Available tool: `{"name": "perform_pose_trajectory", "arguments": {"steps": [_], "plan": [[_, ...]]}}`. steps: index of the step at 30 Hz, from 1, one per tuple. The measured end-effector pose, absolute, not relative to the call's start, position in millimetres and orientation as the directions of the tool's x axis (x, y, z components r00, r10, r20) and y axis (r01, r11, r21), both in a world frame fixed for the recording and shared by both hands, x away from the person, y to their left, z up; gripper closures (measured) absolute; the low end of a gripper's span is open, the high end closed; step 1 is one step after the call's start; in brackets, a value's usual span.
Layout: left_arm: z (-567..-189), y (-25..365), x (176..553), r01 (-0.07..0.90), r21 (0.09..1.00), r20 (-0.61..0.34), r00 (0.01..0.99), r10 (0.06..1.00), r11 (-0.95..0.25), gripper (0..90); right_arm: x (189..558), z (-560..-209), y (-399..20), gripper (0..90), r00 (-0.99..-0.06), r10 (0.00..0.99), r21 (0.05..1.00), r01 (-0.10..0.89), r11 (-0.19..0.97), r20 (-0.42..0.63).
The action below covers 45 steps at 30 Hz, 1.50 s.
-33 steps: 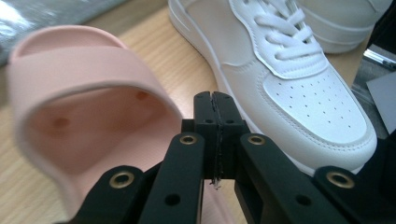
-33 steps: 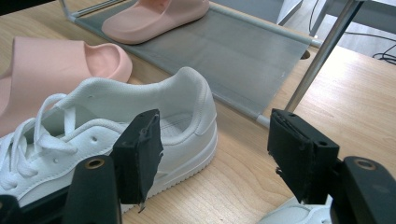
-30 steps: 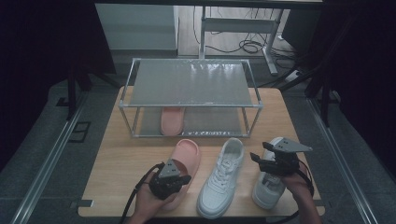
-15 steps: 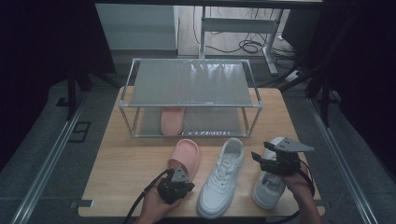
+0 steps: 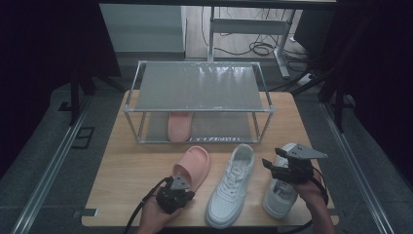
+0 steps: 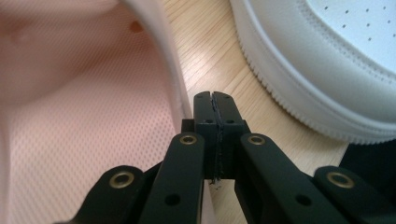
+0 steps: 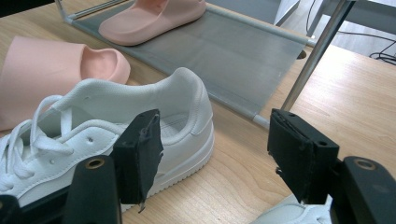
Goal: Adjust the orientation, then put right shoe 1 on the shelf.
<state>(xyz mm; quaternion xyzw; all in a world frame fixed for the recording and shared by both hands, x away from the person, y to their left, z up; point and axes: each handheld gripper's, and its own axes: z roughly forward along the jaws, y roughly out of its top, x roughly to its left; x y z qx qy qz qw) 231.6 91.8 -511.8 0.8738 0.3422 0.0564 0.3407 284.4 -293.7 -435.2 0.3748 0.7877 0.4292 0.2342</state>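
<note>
A pink slipper (image 5: 193, 165) lies on the table beside a white sneaker (image 5: 231, 185). My left gripper (image 5: 176, 192) sits at the slipper's heel. In the left gripper view its jaws (image 6: 215, 100) are shut with nothing between them, over the wood just right of the slipper's rim (image 6: 159, 51), with the sneaker's sole (image 6: 303, 98) to the right. My right gripper (image 5: 278, 168) hovers over a second white sneaker (image 5: 281, 192). It stands wide open (image 7: 219, 154), with the first sneaker's heel (image 7: 182, 102) behind its left jaw.
A two-shelf metal rack (image 5: 197, 87) stands at the back of the table. A second pink slipper (image 5: 179, 126) lies on its lower shelf (image 7: 233, 51). Bare wood (image 5: 129, 170) lies left of the shoes. Dark floor surrounds the table.
My left gripper has drawn back a little toward the table's front edge, off the pink slipper's heel. The right gripper and the shoes have stayed put.
</note>
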Motion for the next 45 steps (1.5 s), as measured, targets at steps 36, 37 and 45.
{"name": "perform_pose_trajectory", "arguments": {"steps": [36,37,45], "plan": [[-489.5,112.9,239.9,0.583,0.718,-0.175,0.68,0.712,-0.38,51.1,283.7,-432.4,-296.1,35.4,-0.605,0.795,0.858,0.384,0.341,-0.045],[-490.7,111.5,240.1,0.585,0.715,-0.175,0.679,0.713,-0.382,51.4,283.6,-432.2,-296.1,35.4,-0.605,0.795,0.859,0.383,0.34,-0.045],[-501.0,95.6,246.4,0.591,0.696,-0.168,0.686,0.708,-0.408,53.7,284.1,-433.4,-294.0,35.3,-0.61,0.791,0.856,0.385,0.346,-0.046]]}}
